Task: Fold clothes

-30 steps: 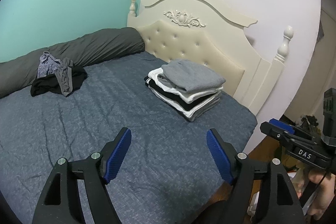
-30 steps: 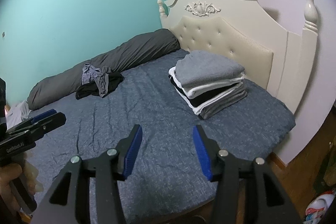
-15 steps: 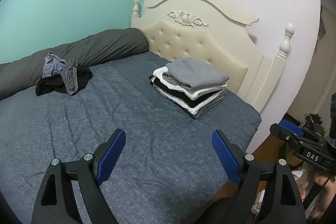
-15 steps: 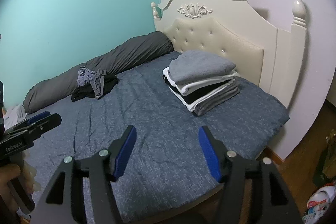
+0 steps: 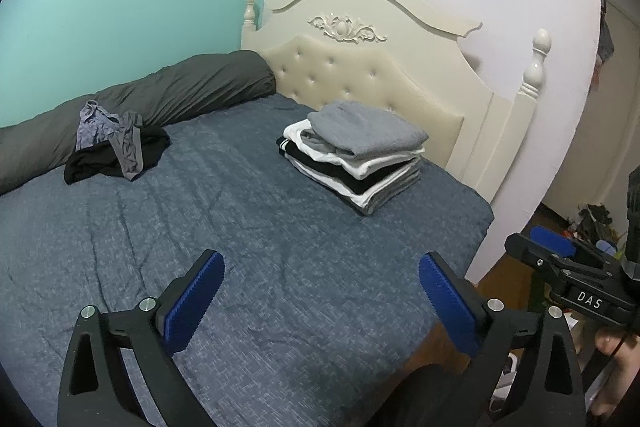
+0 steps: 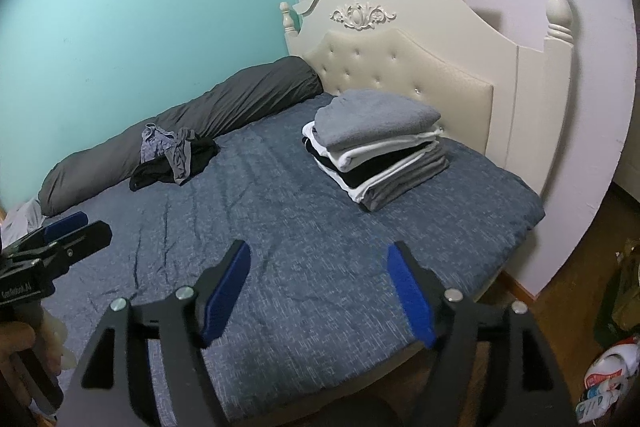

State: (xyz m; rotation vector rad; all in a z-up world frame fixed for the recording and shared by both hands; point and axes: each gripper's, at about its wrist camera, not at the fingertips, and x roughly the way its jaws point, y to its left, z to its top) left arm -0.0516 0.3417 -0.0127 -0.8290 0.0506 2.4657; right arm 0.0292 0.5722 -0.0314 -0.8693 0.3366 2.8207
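Ahead, folded stack well beyond both empty, still-widening tools: left tool, right tool.

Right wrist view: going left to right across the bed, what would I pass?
Other gripper at the left edge → long grey bolster → loose heap of unfolded clothes → folded stack → cream headboard → bottle on the floor.

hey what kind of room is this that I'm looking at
Most likely a bedroom in a home. A bed with a blue-grey quilted cover stands against a cream tufted headboard with a carved crest, a long dark grey bolster pillow lies along the teal wall, and a stack of folded clothes sits on the bed.
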